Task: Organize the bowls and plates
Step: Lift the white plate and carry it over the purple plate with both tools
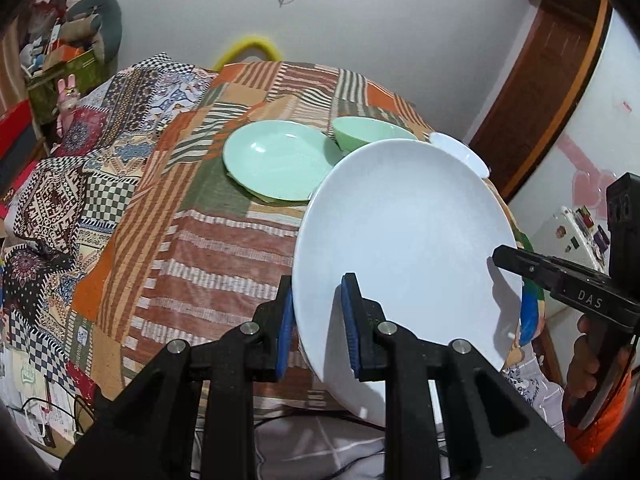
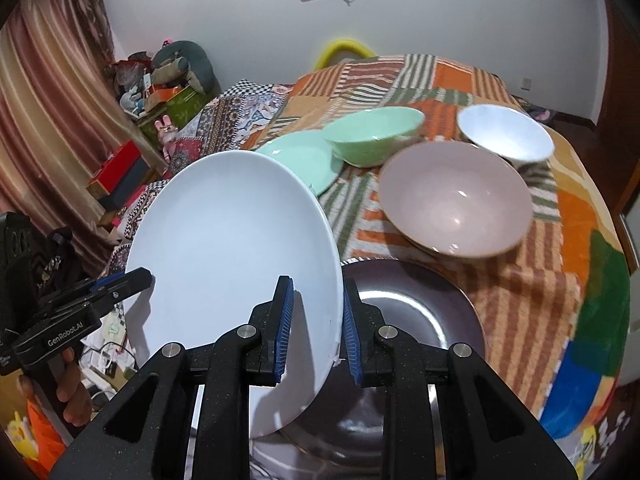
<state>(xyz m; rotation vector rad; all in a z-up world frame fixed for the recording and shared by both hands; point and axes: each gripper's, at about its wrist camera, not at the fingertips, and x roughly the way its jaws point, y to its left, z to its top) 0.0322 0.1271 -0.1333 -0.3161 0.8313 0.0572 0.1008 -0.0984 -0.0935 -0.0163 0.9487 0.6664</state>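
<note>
Bare cloth [image 1: 224, 248] left of white plate [image 1: 404, 240]; bowls [image 2: 374, 136] crowd far side

Patchwork-covered table [image 2: 520, 280] bears green plate [image 2: 304, 156], green bowl [image 2: 372, 136], pink bowl [image 2: 456, 204], white bowl [image 2: 504, 132], dark plate [image 2: 420, 312]

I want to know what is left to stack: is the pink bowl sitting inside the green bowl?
No. In the right wrist view the pink bowl rests on the patchwork cloth in front of the green bowl.
</note>
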